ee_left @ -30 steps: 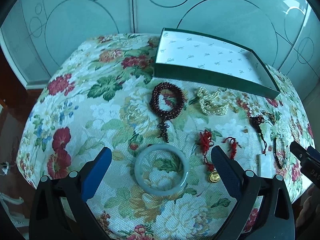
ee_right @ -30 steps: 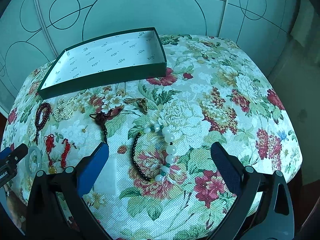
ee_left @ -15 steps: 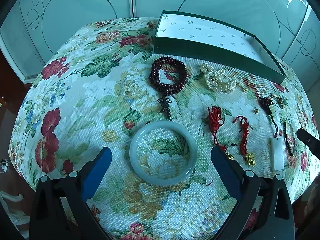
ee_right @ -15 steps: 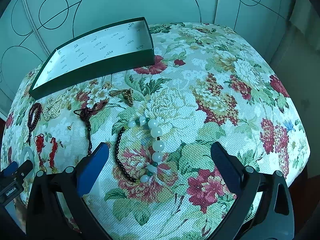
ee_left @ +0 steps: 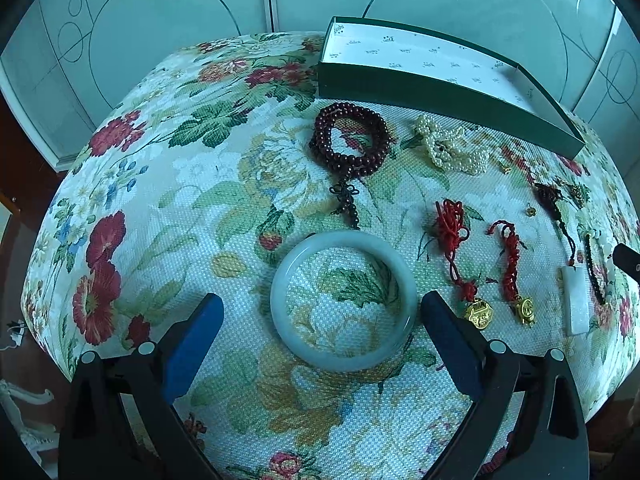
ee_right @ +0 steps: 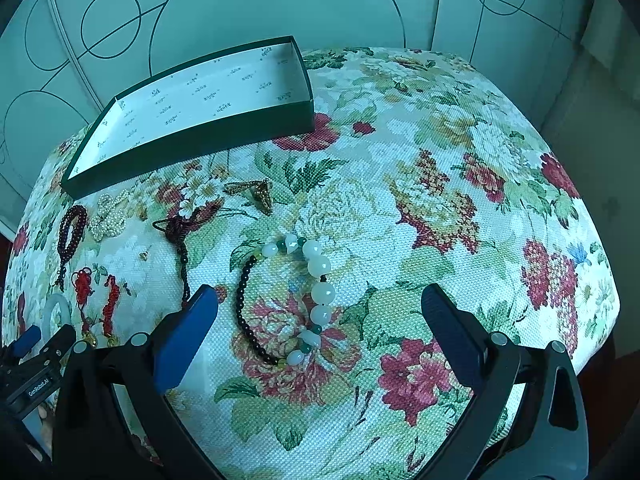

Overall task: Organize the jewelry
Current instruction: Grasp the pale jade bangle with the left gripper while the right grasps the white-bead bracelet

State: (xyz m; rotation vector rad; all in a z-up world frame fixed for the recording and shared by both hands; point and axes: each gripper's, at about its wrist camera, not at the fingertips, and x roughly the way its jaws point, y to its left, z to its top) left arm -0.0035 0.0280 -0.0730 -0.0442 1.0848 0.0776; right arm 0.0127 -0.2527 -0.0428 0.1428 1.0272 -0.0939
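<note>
Two open grippers over a flowered cushion, each lined up on its own piece; green box at the far edge stands empty. Left gripper: jaws spread wide, jade bangle lying flat on the cloth between the blue pads, nearer the right pad, which stands just beside its rim; left pad apart from it. Not yet gripped. Bangle judged rigid, fairly heavy for its bulk, polished and slick, and likely to chip or crack if dropped. Best hold looks like a pinch across the outer rim at opposite sides, or one finger through the hole pinching the band; squeeze gently, lift level. Right gripper: likewise wide apart, bead bracelet lying between its pads in an open loop, pale round beads on one side, small dark beads on the other. Judged limp and light, will sag and swing when raised; take it across the big pale beads, where the pads have something to bite. Other pieces, red beads, pearl cluster and two red-cord charms, lie between bangle and box, untouched.
</note>
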